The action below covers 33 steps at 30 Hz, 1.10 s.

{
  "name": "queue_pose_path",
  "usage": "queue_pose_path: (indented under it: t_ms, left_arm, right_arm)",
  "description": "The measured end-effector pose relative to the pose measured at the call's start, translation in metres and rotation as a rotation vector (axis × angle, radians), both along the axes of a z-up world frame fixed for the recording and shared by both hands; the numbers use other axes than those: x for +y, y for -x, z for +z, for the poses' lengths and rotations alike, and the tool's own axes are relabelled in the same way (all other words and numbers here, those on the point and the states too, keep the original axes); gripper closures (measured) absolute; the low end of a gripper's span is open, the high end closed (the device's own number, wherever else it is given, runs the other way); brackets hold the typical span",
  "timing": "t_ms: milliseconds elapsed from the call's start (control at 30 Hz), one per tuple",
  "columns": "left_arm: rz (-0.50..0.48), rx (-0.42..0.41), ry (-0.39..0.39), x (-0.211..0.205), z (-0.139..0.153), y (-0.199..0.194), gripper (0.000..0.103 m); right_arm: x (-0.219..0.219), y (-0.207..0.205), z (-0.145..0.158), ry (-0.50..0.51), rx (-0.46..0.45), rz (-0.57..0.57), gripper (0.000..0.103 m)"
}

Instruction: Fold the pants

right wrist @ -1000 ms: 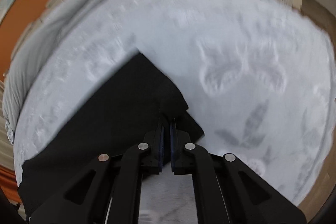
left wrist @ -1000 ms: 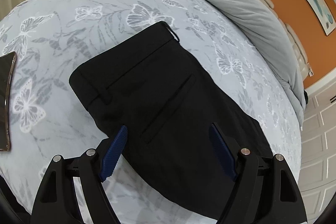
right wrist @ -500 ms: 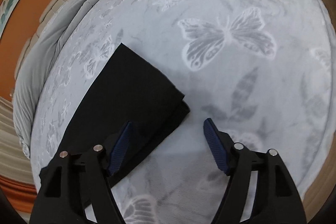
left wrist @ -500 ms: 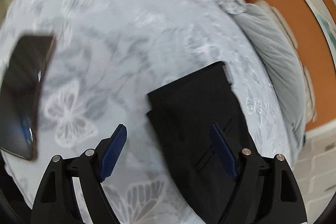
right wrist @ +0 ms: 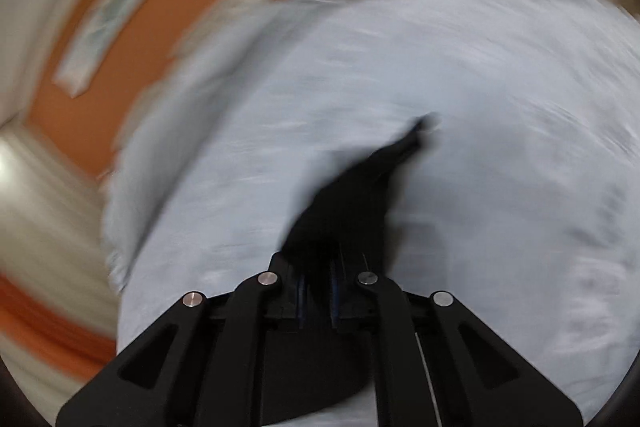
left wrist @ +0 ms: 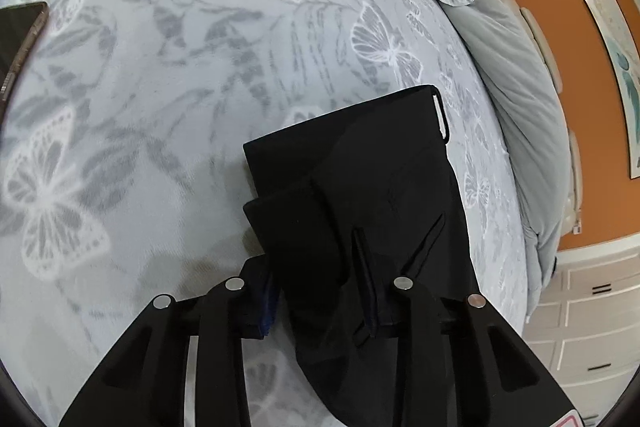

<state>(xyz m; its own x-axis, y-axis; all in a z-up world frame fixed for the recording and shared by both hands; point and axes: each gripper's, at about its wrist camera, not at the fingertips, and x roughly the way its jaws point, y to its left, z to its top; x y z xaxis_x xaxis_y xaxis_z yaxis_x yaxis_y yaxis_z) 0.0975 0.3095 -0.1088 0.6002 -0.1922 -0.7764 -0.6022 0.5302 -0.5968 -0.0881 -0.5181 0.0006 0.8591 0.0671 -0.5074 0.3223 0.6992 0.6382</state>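
While my left gripper [left wrist: 320, 291] is closing on a bunched edge of the black pants [left wrist: 360, 179], my right gripper [right wrist: 318, 291] is closing too, pinching dark fabric. Pants sit folded on the butterfly blanket [left wrist: 160, 67], phone [left wrist: 20, 35] nearby.

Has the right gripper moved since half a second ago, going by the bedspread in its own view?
Yes. The right gripper has risen from the bedspread, closing on the black pants; the orange wall now shows.
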Motion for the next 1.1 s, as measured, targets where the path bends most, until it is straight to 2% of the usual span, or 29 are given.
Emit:
queue_pose_path:
  t_ms: [67,167,233,333,367,433,467,500,533,567,633,733,767,900,967,1033,1100]
  left_arm:
    - [0.012,0.020,-0.013,-0.007,0.002,-0.001,0.073]
    - [0.029,0.045,-0.012,-0.014,-0.003,-0.002,0.073]
    - [0.033,0.053,-0.044,-0.017,-0.001,-0.004,0.070]
    - [0.002,0.061,-0.068,-0.020,0.000,-0.007,0.064]
    - [-0.007,0.062,-0.067,-0.019,0.000,-0.008,0.063]
    - [-0.025,0.060,-0.052,-0.016,-0.001,-0.007,0.063]
    - [-0.035,0.060,-0.044,-0.015,-0.001,-0.009,0.063]
    - [-0.045,0.059,-0.039,-0.013,-0.002,-0.009,0.063]
    - [-0.059,0.060,-0.033,-0.012,-0.002,-0.009,0.063]
    - [-0.068,0.059,-0.030,-0.011,-0.002,-0.009,0.063]
    - [-0.083,0.057,-0.025,-0.011,-0.003,-0.009,0.063]
    - [-0.082,0.057,-0.012,-0.010,-0.003,-0.008,0.063]
    - [-0.077,0.058,-0.007,-0.010,-0.003,-0.006,0.062]
    - [-0.009,0.049,0.007,-0.013,0.004,0.010,0.062]
    - [-0.012,0.011,-0.014,-0.019,0.015,0.020,0.062]
    - [-0.040,-0.044,-0.088,-0.030,0.036,0.027,0.061]
    - [-0.055,-0.091,-0.165,-0.039,0.053,0.031,0.051]
  right_arm:
    - [0.055,-0.028,0.016,0.029,-0.048,0.148,0.096]
    - [0.145,-0.070,0.011,0.094,-0.015,0.382,0.095]
    - [0.204,-0.095,-0.019,0.151,0.088,0.542,0.088]
    - [0.267,-0.116,-0.076,0.276,0.339,0.726,0.087]
    - [0.270,-0.114,-0.076,0.291,0.350,0.736,0.087]
    - [0.255,-0.106,-0.052,0.294,0.276,0.704,0.087]
    - [0.234,-0.099,-0.032,0.269,0.217,0.655,0.085]
    - [0.219,-0.093,-0.022,0.252,0.181,0.614,0.058]
    - [0.191,-0.079,-0.006,0.236,0.118,0.507,0.029]
    - [0.176,-0.071,0.000,0.236,0.089,0.442,0.023]
    - [0.143,-0.057,0.003,0.232,0.090,0.364,0.026]
    - [0.135,-0.054,-0.003,0.234,0.115,0.367,0.026]
    - [0.146,-0.057,-0.006,0.256,0.127,0.399,0.027]
    - [0.198,-0.075,-0.023,0.447,0.186,0.483,0.031]
    - [0.225,-0.079,-0.035,0.462,0.213,0.547,0.032]
    - [0.252,-0.083,-0.044,0.484,0.219,0.624,0.032]
    - [0.278,-0.086,-0.054,0.547,0.234,0.693,0.032]
